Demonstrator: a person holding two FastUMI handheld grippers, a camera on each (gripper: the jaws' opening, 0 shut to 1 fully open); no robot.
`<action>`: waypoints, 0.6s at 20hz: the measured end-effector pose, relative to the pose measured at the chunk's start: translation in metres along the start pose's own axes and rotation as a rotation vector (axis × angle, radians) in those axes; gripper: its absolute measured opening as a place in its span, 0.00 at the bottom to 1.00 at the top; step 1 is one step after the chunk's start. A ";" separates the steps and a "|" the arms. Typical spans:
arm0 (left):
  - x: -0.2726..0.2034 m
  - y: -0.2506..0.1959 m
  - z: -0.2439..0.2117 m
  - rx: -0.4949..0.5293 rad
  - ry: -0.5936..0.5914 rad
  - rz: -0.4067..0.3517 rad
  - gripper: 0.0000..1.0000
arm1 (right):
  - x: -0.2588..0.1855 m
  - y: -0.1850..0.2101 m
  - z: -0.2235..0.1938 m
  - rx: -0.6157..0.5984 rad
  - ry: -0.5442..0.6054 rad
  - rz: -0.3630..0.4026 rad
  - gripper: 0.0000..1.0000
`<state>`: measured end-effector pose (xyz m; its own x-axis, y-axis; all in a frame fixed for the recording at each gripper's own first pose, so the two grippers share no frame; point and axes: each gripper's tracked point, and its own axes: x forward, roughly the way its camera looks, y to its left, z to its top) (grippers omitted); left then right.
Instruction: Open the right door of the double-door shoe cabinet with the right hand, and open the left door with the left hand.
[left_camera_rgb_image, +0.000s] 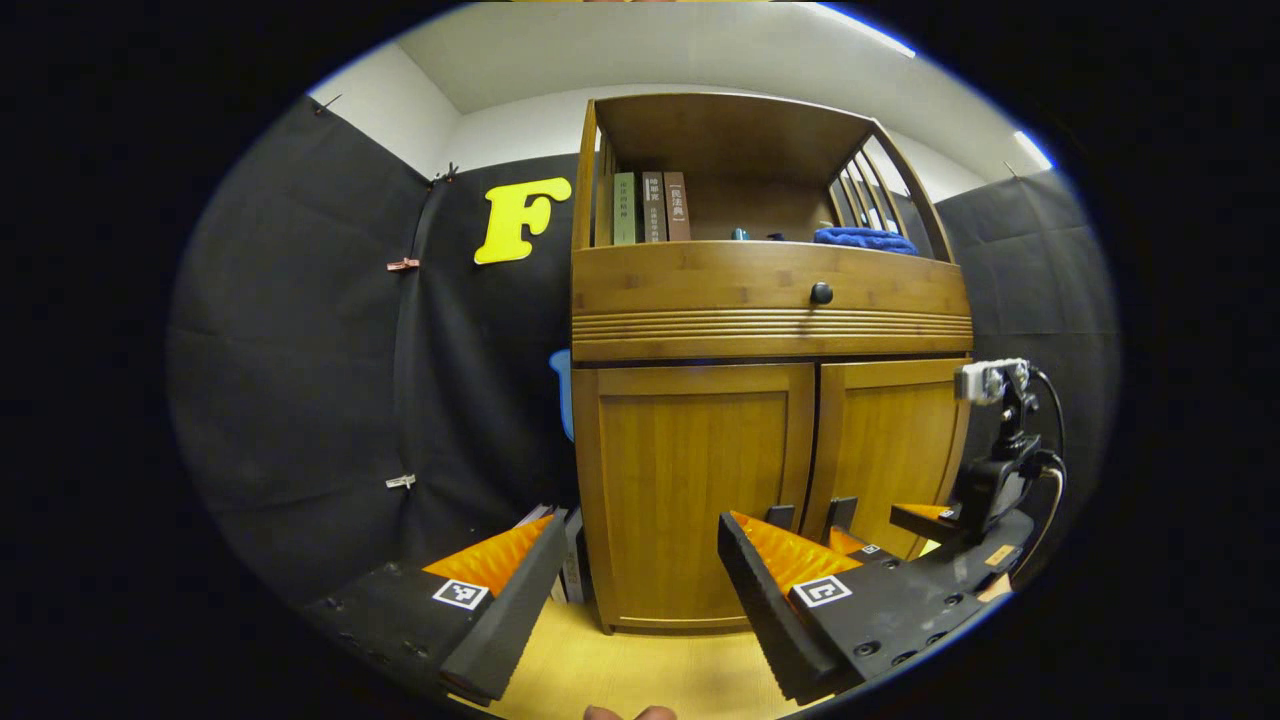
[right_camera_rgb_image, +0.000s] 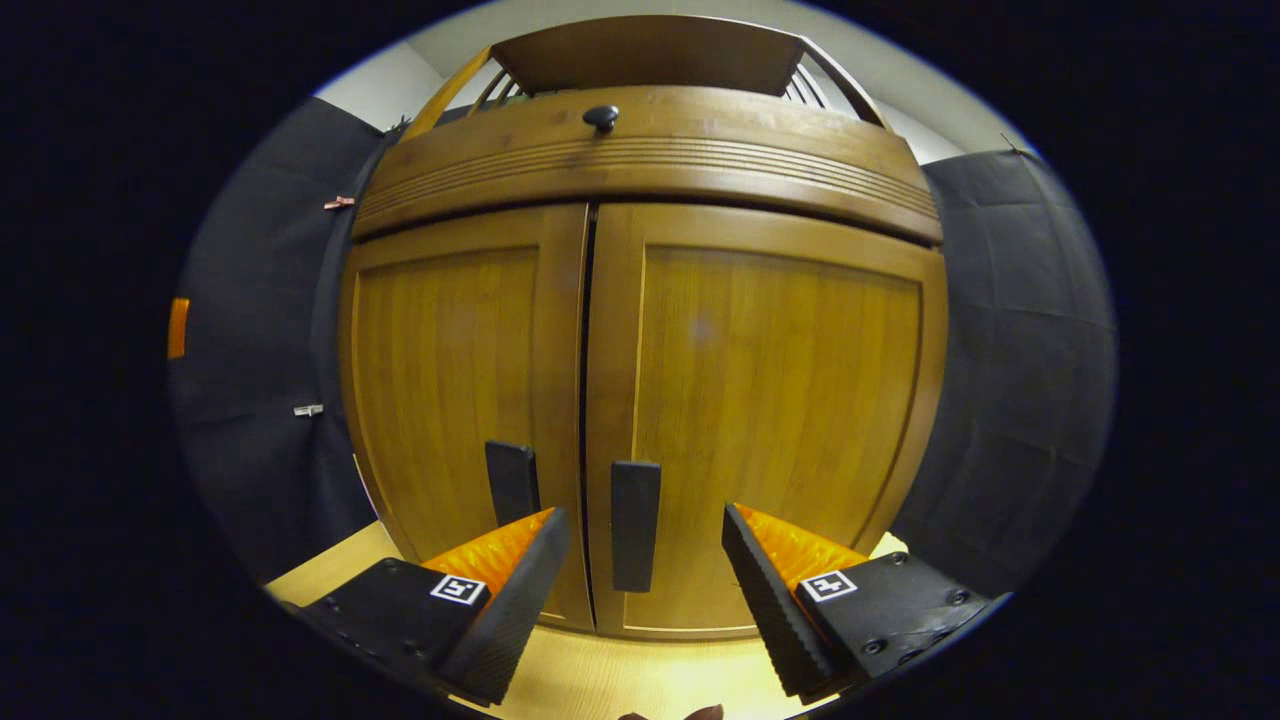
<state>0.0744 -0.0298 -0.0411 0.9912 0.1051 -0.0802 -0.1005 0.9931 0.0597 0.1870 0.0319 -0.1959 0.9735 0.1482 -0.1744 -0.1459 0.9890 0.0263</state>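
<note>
Here the tall bamboo-brown double-door shoe cabinet (right_camera_rgb_image: 640, 330) is standing on the pale floor, both doors shut. The right gripper (right_camera_rgb_image: 640, 560) is spreading wide around the right door's black bar handle (right_camera_rgb_image: 636, 525), apparently lining up a pull; the left gripper (left_camera_rgb_image: 640, 565) is waiting wide, farther back.

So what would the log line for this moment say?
doors: both shut | right gripper: open, lined up on right handle, not touching | left gripper: open, back from cabinet
</note>
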 end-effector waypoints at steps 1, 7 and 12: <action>0.002 0.000 -0.003 -0.003 0.005 0.007 0.95 | 0.006 0.001 -0.007 -0.003 0.003 0.002 0.98; 0.010 0.003 -0.013 -0.008 0.033 0.046 0.95 | 0.041 0.009 -0.025 0.057 0.048 0.016 0.76; 0.004 0.004 -0.017 -0.011 0.047 0.065 0.95 | 0.049 0.011 -0.030 0.030 0.051 0.009 0.39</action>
<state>0.0769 -0.0245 -0.0581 0.9776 0.1710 -0.1229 -0.1653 0.9847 0.0550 0.2278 0.0496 -0.2334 0.9618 0.1572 -0.2241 -0.1479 0.9873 0.0575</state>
